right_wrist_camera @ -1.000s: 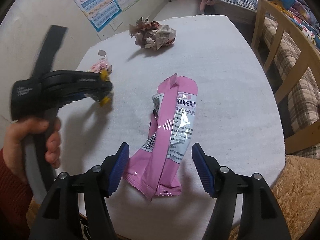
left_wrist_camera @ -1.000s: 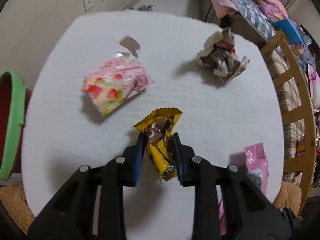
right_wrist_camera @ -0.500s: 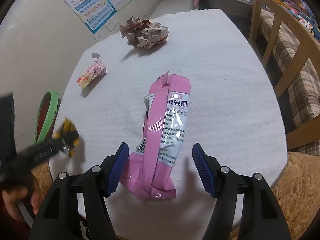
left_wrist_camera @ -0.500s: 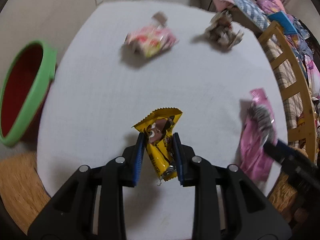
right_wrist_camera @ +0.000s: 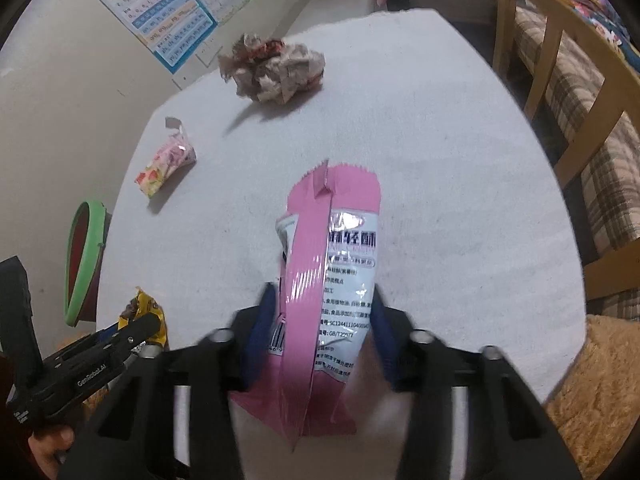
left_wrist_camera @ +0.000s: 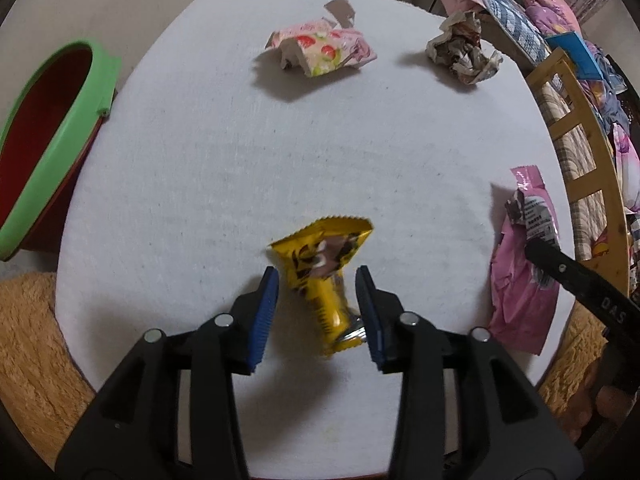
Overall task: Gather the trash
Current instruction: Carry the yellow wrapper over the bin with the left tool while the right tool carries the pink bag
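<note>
Wrappers: four (left_wrist_camera: 322, 276) (left_wrist_camera: 524, 280) (left_wrist_camera: 322, 50) (left_wrist_camera: 464, 54); bin (left_wrist_camera: 52, 152): one

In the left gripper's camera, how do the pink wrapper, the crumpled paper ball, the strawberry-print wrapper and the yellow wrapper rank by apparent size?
1. Pink plastic snack wrapper, largest.
2. Strawberry-print wrapper.
3. Yellow foil snack wrapper, close to the strawberry one; it sits nearer the camera, so that order is unsure.
4. Crumpled paper ball, smallest, though farthest away.

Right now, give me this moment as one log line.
left gripper: just opening, yellow foil snack wrapper loose between | right gripper: just closing onto pink foil wrapper
</note>
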Demonstrator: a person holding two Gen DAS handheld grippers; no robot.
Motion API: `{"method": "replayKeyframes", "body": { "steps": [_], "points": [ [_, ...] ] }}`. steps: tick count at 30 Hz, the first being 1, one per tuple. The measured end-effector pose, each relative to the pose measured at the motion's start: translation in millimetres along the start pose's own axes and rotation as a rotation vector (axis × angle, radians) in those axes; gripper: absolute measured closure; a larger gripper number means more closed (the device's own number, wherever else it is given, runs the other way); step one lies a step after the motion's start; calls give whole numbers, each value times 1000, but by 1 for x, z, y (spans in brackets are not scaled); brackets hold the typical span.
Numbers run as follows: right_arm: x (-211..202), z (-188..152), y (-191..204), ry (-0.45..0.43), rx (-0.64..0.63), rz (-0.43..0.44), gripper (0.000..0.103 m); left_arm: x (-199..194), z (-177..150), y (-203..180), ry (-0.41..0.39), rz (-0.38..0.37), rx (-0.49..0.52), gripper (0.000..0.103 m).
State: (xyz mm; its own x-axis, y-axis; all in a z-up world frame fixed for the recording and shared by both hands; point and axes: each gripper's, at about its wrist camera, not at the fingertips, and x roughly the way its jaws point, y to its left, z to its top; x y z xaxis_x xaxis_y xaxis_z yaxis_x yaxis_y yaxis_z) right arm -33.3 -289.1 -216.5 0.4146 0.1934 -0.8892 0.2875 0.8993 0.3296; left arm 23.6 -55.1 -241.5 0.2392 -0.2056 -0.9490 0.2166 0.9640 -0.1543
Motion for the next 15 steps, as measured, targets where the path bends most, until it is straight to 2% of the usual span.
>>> {"method": "replayKeyframes", "body": {
  "steps": [1, 2, 4, 7, 15],
  "points": [
    [1, -1, 0, 4, 7, 10, 66, 1, -2, 1, 7, -3, -1, 75],
    [1, -1, 0, 3, 8, 10, 66, 2, -4, 3, 13, -5, -4, 78],
    [-2, -1, 2, -7, 4, 3, 68, -3, -4, 4, -7, 5, -11, 79],
    [-12, -1, 7, -41, -8, -1, 68, -23, 0, 8, -85, 22, -19, 79],
    [-44, 12, 27, -117, -26, 57, 68, -75, 17, 11, -250, 73, 0, 79]
  ]
}}
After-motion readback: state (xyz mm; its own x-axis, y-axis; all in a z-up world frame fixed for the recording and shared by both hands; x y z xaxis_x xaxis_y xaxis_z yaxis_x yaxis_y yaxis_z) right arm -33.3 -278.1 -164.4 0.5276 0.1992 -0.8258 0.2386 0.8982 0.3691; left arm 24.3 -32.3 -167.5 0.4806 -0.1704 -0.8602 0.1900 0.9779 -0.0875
